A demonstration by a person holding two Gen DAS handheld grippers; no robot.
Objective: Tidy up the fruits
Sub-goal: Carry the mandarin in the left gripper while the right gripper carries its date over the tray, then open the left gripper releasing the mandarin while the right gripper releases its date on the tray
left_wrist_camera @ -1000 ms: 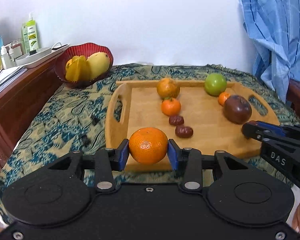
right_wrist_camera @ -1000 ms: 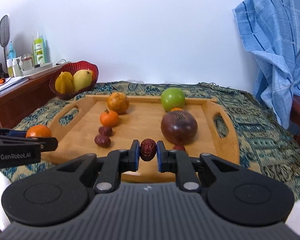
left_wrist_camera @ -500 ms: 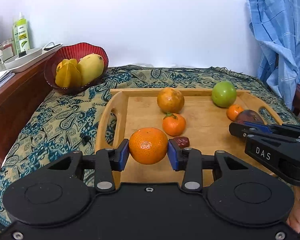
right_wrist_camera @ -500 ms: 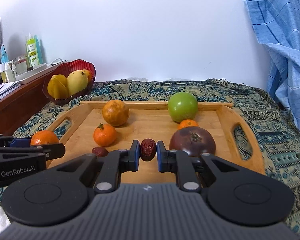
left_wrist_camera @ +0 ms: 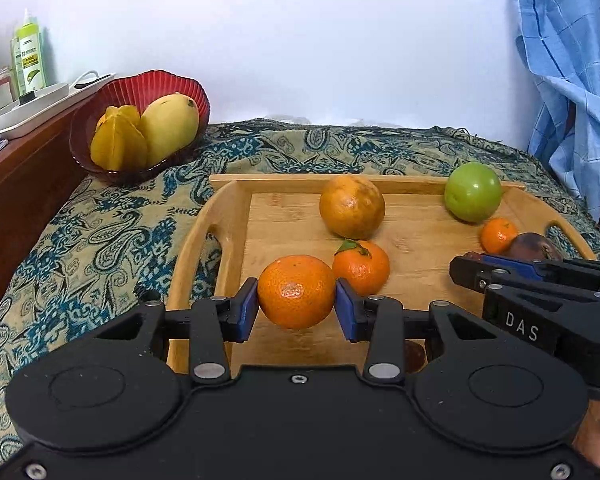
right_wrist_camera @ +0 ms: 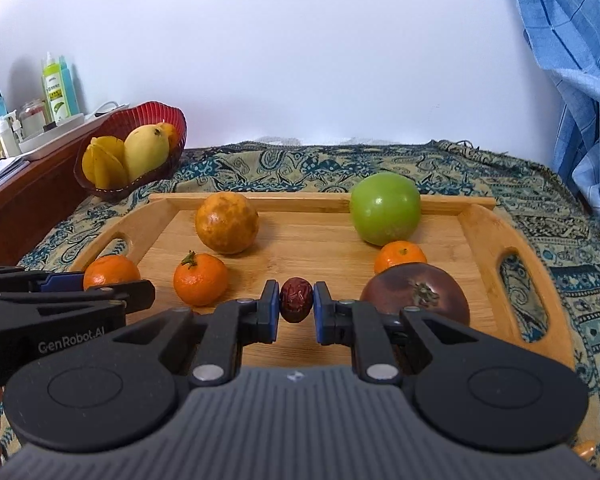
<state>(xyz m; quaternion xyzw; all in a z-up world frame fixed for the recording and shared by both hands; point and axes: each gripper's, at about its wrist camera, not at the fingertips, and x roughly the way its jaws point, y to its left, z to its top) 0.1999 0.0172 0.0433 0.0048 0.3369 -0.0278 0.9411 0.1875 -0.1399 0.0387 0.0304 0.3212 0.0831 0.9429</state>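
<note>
My left gripper (left_wrist_camera: 296, 307) is shut on an orange tangerine (left_wrist_camera: 296, 291), held over the front left of the wooden tray (left_wrist_camera: 228, 216). My right gripper (right_wrist_camera: 296, 312) is shut on a wrinkled red date (right_wrist_camera: 296, 299), held over the tray's front middle (right_wrist_camera: 320, 240). On the tray lie a mottled orange (right_wrist_camera: 227, 223), a leafy tangerine (right_wrist_camera: 200, 279), a green apple (right_wrist_camera: 385, 208), a small tangerine (right_wrist_camera: 399, 256) and a dark purple fruit (right_wrist_camera: 416, 292). Another date (left_wrist_camera: 414, 354) peeks out under my left gripper.
A red bowl (left_wrist_camera: 140, 92) with a mango and a starfruit stands at the back left on the patterned cloth (left_wrist_camera: 100, 232). A wooden sideboard with bottles (right_wrist_camera: 56, 88) and a white dish is on the left. A blue cloth (right_wrist_camera: 580, 60) hangs at the right.
Both grippers have moved forward over the tray with their fruits still held. The tray fruits look nearer, and the loose dates have slipped out of sight below the grippers.
</note>
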